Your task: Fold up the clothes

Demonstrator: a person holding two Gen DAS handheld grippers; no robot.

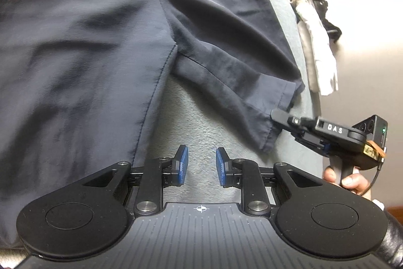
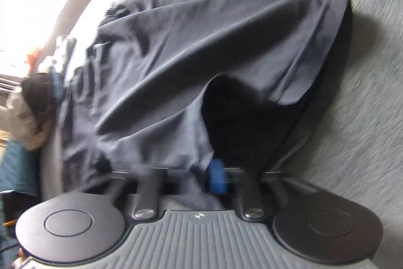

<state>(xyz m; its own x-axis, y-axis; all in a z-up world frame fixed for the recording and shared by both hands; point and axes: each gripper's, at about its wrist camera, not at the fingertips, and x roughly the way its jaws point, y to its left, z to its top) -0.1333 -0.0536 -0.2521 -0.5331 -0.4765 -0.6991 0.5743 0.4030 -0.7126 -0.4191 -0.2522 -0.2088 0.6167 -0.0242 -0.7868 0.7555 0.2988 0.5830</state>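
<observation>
- Dark shirt (image 1: pixel 83 47) lies spread over the grey cover (image 1: pixel 186 115) of a soft surface; body of the shirt to the left in the left wrist view, creased, one long seam running down it.
- Left gripper (image 1: pixel 200 163) hovers low over bare cover just beside the shirt's side edge, blue pads (image 1: pixel 183 163) spread apart, nothing between them.
- Short sleeve (image 1: pixel 239 82) angles out to the right of the body, its hem near the edge of the cover.
- Right gripper (image 1: pixel 279 117) is pressed together on the sleeve hem; the right wrist view shows cloth bunched over the fingers, one blue pad (image 2: pixel 217 175) just visible, sleeve opening gaping dark above it.
- A hand (image 1: pixel 350 178) grips the right tool's handle at the far right.
- Pale cloth (image 1: pixel 314 42) hangs beyond the cover's edge; not part of the fold as far as can be told.
- Risk: the grip looks shallow, on the hem only; a quick pull could slip it free.
- Risk: only one layer may be caught, so the sleeve could twist open rather than fold flat.
- Risk: with the left side unpinned, dragging the sleeve may shift the whole shirt and add creases.
</observation>
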